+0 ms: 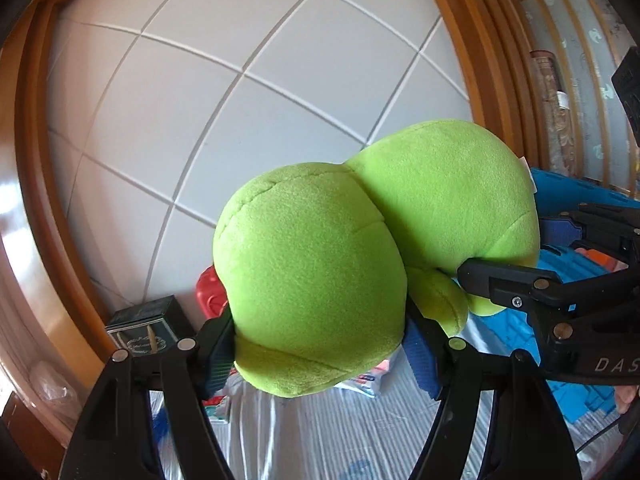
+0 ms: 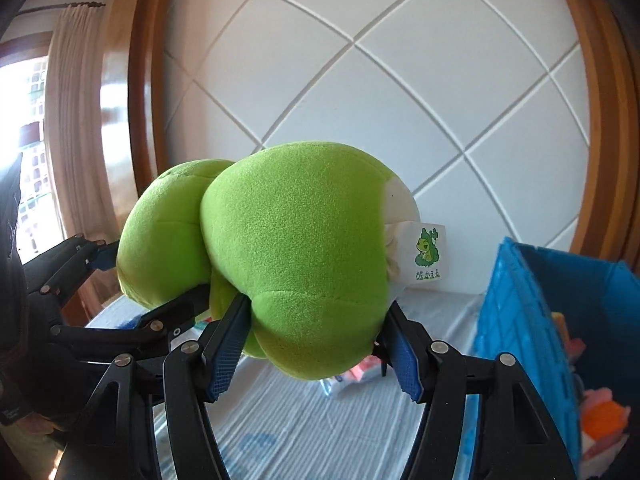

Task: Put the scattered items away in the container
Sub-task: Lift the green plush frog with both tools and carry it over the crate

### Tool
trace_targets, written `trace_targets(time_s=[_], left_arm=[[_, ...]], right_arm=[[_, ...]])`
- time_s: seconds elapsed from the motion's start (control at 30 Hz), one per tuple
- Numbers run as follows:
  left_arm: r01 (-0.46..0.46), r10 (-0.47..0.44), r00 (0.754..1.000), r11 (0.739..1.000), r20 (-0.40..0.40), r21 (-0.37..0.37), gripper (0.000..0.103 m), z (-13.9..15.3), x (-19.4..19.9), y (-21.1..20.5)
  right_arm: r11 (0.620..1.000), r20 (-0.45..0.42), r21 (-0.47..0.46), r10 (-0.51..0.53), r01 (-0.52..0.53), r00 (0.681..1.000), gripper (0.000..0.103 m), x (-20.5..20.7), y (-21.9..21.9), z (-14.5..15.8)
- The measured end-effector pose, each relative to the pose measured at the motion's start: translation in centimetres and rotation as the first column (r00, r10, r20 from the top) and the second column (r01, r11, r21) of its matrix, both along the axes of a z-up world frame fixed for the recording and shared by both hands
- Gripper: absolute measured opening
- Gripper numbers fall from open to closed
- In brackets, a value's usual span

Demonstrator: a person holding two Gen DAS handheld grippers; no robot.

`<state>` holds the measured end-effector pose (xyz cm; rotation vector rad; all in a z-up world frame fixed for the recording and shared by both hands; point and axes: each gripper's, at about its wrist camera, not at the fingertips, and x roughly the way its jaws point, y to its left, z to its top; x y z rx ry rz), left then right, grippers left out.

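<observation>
A green plush toy with a white label tag is held in the air by both grippers. My left gripper is shut on its rounder end. My right gripper is shut on the other lobe; it shows from the side in the left wrist view. The left gripper shows at the left of the right wrist view. A blue plastic crate stands at the right, with orange and pink items inside. It also shows in the left wrist view.
A striped white cloth covers the surface below, with small packets on it. A red item and a dark box sit at the left. A white quilted panel in a wooden frame stands behind.
</observation>
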<state>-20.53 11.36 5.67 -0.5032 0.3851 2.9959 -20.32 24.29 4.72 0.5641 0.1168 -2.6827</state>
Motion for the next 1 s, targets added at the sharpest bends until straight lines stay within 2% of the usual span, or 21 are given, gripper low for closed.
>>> trace_targets(time_s=[0.13, 0.27, 0.47, 0.6, 0.73, 0.8, 0.9, 1.0], left_arm=[[0.138, -0.138, 0.990, 0.990, 0.004, 0.031, 0.072, 1.2, 1.3, 5.4], [0.251, -0.252, 0.968, 0.967, 0.010, 0.036, 0.072, 2.5, 2.0, 11.8], [0.342, -0.342, 0.939, 0.939, 0.019, 0.024, 0.072, 3.7, 3.1, 22.8], [0.328, -0.332, 0.941, 0.943, 0.072, 0.060, 0.072, 3.0, 2.5, 30.5], [0.279, -0.285, 0.940, 0.958, 0.187, 0.063, 0.072, 0.4, 1.1, 37.1], [0.235, -0.241, 0.935, 0.971, 0.261, 0.054, 0.072, -1.3, 0.7, 39.0], [0.186, -0.192, 0.909, 0.981, 0.370, 0.052, 0.073, -3.6, -0.5, 40.8], [0.149, -0.154, 0.898, 0.988, 0.411, 0.045, 0.075, -4.2, -1.0, 42.2]], right_arm=[[0.990, -0.007, 0.030, -0.139, 0.139, 0.990, 0.064, 3.7, 5.3, 1.7], [0.963, -0.027, 0.054, -0.262, 0.263, 0.965, 0.064, 6.6, 10.8, 3.6], [0.928, -0.023, 0.061, -0.366, 0.366, 0.930, 0.064, 9.3, 21.1, 5.0], [0.923, 0.011, 0.091, -0.375, 0.373, 0.927, 0.064, 8.7, 28.4, 4.8], [0.938, 0.112, 0.121, -0.339, 0.326, 0.934, 0.064, 6.5, 34.8, 2.5], [0.951, 0.178, 0.117, -0.304, 0.287, 0.936, 0.064, 5.8, 37.6, 0.4], [0.962, 0.269, 0.101, -0.273, 0.255, 0.923, 0.064, 4.6, 40.6, -2.9], [0.959, 0.311, 0.076, -0.284, 0.274, 0.907, 0.065, 3.6, 41.9, -4.5]])
